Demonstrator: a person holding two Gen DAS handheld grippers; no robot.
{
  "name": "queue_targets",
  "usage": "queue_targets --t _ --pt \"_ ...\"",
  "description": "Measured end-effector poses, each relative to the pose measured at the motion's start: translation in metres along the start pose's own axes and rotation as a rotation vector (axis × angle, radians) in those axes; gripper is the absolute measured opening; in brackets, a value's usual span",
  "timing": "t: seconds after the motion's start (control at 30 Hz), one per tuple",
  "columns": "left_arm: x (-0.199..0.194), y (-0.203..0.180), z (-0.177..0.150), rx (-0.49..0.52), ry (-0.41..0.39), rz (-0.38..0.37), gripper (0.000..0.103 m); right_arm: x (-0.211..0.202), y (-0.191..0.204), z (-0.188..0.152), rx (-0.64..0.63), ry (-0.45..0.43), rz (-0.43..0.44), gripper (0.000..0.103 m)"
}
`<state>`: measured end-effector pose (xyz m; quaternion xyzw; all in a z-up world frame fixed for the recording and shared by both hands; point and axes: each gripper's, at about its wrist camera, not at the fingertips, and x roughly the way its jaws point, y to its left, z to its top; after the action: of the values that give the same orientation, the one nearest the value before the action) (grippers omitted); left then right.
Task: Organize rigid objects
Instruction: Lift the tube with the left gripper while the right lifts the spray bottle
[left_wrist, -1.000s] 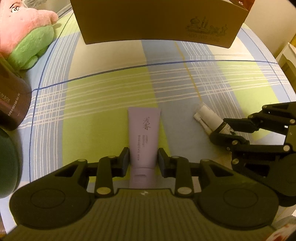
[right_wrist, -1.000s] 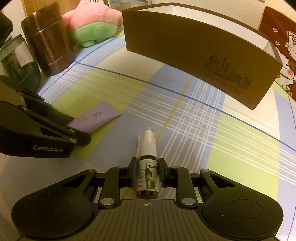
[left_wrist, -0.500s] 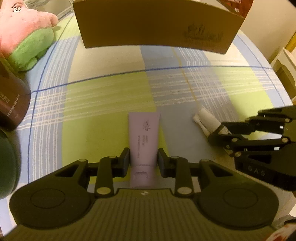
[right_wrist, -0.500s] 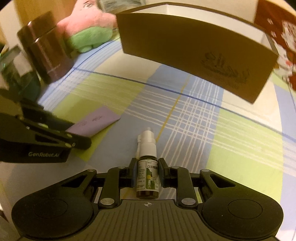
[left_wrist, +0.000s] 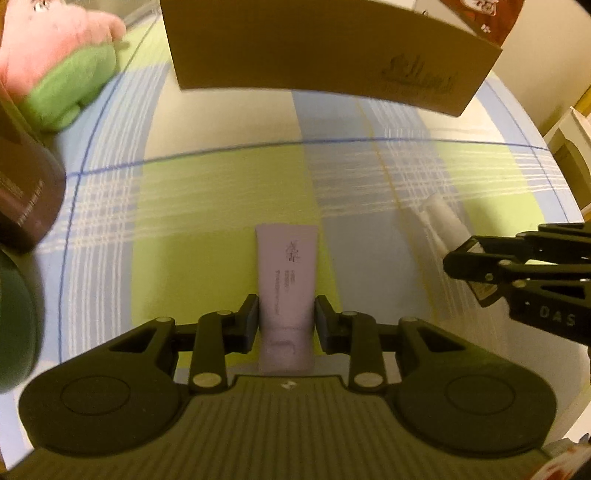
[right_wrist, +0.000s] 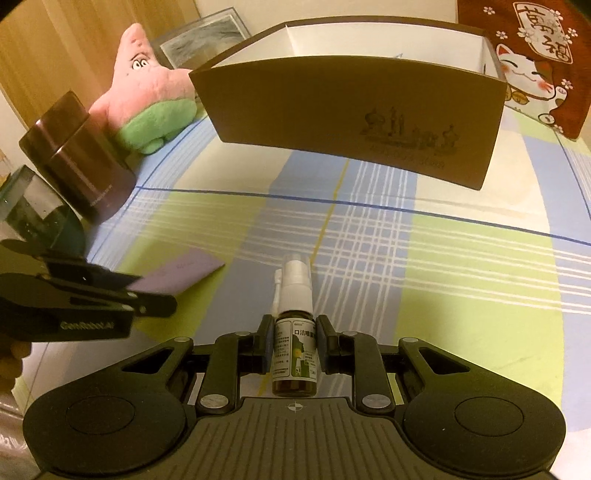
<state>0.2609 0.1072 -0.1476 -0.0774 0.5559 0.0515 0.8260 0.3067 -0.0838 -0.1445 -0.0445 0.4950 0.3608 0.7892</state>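
Two grips: your left gripper (left_wrist: 286, 320) clamps the lilac tube (left_wrist: 286, 273), long axis pointing ahead at the cardboard box (left_wrist: 325, 51); your right gripper (right_wrist: 294, 345) clamps the spray bottle (right_wrist: 294, 354), nozzle likewise forward. Only your right view shows the box's white inside

Left claw (left_wrist: 286, 317) and right claw (right_wrist: 293, 343) both clamped, angled downward.

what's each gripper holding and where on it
Left gripper grips the lilac tube near its cap end; right gripper grips the spray bottle by its labelled body.
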Motion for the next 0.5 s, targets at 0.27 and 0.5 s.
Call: queue_targets --t 0.27,0.5 --pt "0.0089 0.0001 0.0058 0.018 0.003 0.014 0.030 -0.0018 -0.0026 -0.0006 0.009 0.002 -0.005 0.024" --pt "0.0042 -0.0030 0.0075 0.040 -0.025 0.024 0.030 -0.0061 -0.0027 -0.0014 0.014 -0.010 -0.008 0.024"
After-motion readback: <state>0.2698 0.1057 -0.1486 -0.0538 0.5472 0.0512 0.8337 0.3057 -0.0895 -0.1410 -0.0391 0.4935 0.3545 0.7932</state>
